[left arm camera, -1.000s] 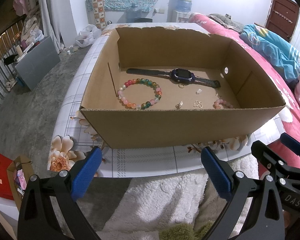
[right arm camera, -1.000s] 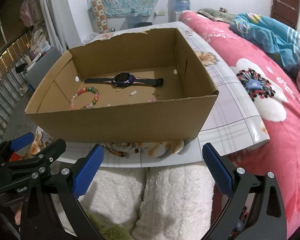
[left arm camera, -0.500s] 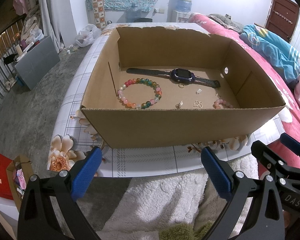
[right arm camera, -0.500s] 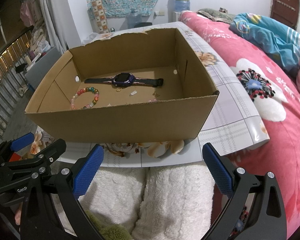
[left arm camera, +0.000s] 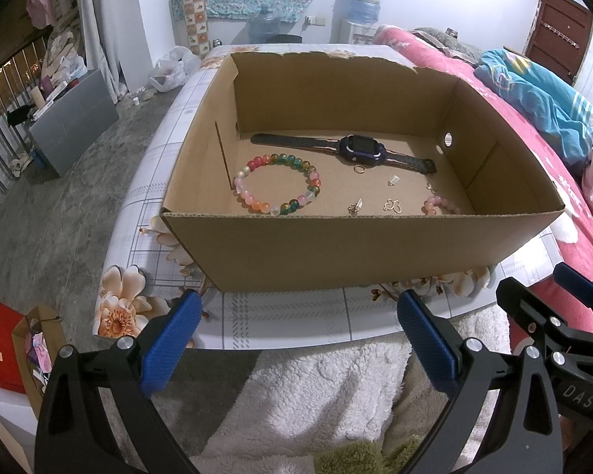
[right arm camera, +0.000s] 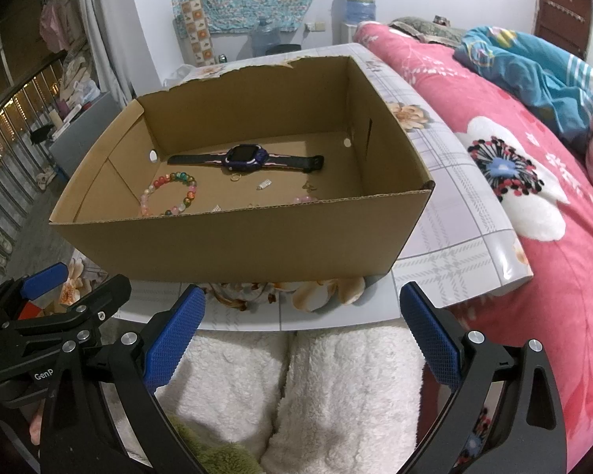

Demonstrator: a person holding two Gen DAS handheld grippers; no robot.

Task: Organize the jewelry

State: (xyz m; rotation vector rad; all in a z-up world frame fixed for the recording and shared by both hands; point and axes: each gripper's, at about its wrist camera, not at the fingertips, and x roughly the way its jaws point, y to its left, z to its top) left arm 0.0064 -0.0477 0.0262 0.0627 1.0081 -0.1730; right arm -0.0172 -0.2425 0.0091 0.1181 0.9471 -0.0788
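Note:
An open cardboard box (left arm camera: 336, 252) (right arm camera: 233, 241) stands on a tiled table. Inside lie a dark blue smartwatch (left arm camera: 355, 148) (right arm camera: 246, 157), a multicoloured bead bracelet (left arm camera: 276, 185) (right arm camera: 170, 193), a pink bead bracelet (left arm camera: 439, 204) partly hidden by the front wall, a small gold ring (left arm camera: 359, 169), and several small charms (left arm camera: 391, 205). My left gripper (left arm camera: 300, 339) is open and empty, short of the box's near wall. My right gripper (right arm camera: 302, 335) is open and empty, also short of the box. Each gripper shows beside the other at the frame edge.
The table (left arm camera: 288, 324) has a floral tiled cover; its front edge is just before the grippers. A white fleece lap (right arm camera: 296, 387) lies below. A pink floral bed (right arm camera: 533, 181) with a blue blanket is on the right. A grey floor (left arm camera: 59, 205) is on the left.

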